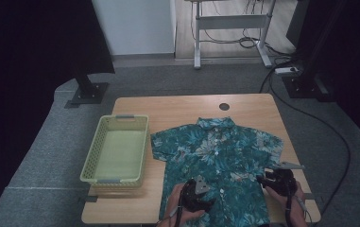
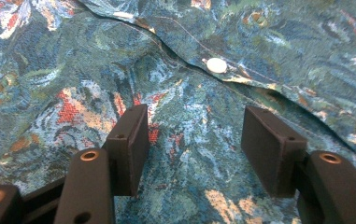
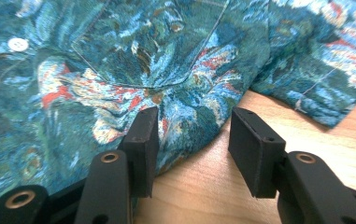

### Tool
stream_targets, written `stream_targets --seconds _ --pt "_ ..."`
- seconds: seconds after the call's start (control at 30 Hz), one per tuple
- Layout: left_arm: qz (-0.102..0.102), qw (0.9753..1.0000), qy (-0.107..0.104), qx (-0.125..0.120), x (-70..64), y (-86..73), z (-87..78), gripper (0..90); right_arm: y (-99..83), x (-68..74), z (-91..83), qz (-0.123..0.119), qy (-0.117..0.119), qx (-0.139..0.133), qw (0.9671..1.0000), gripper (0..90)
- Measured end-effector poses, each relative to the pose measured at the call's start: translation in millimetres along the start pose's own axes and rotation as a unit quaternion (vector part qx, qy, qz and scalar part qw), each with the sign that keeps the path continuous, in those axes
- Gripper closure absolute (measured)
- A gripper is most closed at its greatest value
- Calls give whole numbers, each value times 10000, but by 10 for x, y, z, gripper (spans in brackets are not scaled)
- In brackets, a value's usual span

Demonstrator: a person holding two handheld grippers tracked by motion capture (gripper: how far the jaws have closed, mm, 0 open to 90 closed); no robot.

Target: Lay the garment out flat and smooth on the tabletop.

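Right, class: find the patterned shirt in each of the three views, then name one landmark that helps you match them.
High view: the shirt lies flat on the table, right of the yellow basket.
Left gripper view: shirt fabric lies under and beyond the open jaws.
Right gripper view: the shirt's edge crosses the middle, bare wood at lower right.
Shared landmark: the white buttons on the front placket.

We note a wooden counter (image 1: 244, 106): a teal floral shirt (image 1: 220, 161) lies flat, a yellow-green basket (image 1: 116, 177) beside it.
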State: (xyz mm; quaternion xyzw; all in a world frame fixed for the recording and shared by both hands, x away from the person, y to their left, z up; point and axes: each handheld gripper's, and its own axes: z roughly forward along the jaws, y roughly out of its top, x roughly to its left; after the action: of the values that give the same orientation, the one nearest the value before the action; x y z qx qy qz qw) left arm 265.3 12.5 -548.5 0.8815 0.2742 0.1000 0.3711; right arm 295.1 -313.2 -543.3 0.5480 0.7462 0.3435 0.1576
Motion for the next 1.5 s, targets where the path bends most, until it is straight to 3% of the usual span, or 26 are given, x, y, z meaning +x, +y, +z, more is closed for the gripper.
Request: stream_targets --seconds 0.1,0.13,0.2,0.27,0.33,0.53,0.67,0.8,0.83,0.97,1.03,1.13,1.23,1.37,1.5 --pt "42 10000 -14 -28 4 -14 -4 417 10 32 49 -25 -97 62 9999 569" --pt "41 10000 -16 -35 5 -17 -5 417 23 59 59 -87 -145 95 9998 647" --pt "62 10000 -15 -65 6 -29 -8 418 28 72 62 -128 -146 124 9997 695" --pt "102 9999 -5 -78 8 -44 -17 422 54 119 73 -384 -205 249 9987 815" --pt "121 9999 -21 -83 24 -60 -33 424 79 141 75 -546 -251 351 9976 870" --pt "103 9999 -57 -45 126 -89 -80 427 176 83 -13 -759 -361 425 9956 880" --pt "33 9999 -74 -81 175 -118 -106 428 288 24 -87 -774 -253 455 9956 878" --pt "12 9999 -63 -123 178 -139 -116 426 303 40 -14 -923 -399 641 9929 800" --pt "23 9999 -39 -122 170 -145 -122 424 279 59 38 -957 -539 703 9915 671" --pt "-2 10000 -51 -74 174 -144 -144 403 251 110 -3 -855 -618 383 9937 534" --pt "-48 9999 46 -133 229 -137 -163 395 261 166 -51 -887 -563 195 9943 516" --pt "-328 9989 195 -276 373 -126 -203 392 295 286 -95 -1015 -366 17 9942 487" --pt "-480 9974 429 -317 508 -117 -223 384 323 418 -72 -1155 -136 -64 9932 459" --pt "-625 9952 680 -333 633 -100 -211 369 309 579 69 -1223 89 -54 9924 432" --pt "-738 9941 756 -237 703 -118 -140 359 256 691 252 -1162 160 8 9931 417"
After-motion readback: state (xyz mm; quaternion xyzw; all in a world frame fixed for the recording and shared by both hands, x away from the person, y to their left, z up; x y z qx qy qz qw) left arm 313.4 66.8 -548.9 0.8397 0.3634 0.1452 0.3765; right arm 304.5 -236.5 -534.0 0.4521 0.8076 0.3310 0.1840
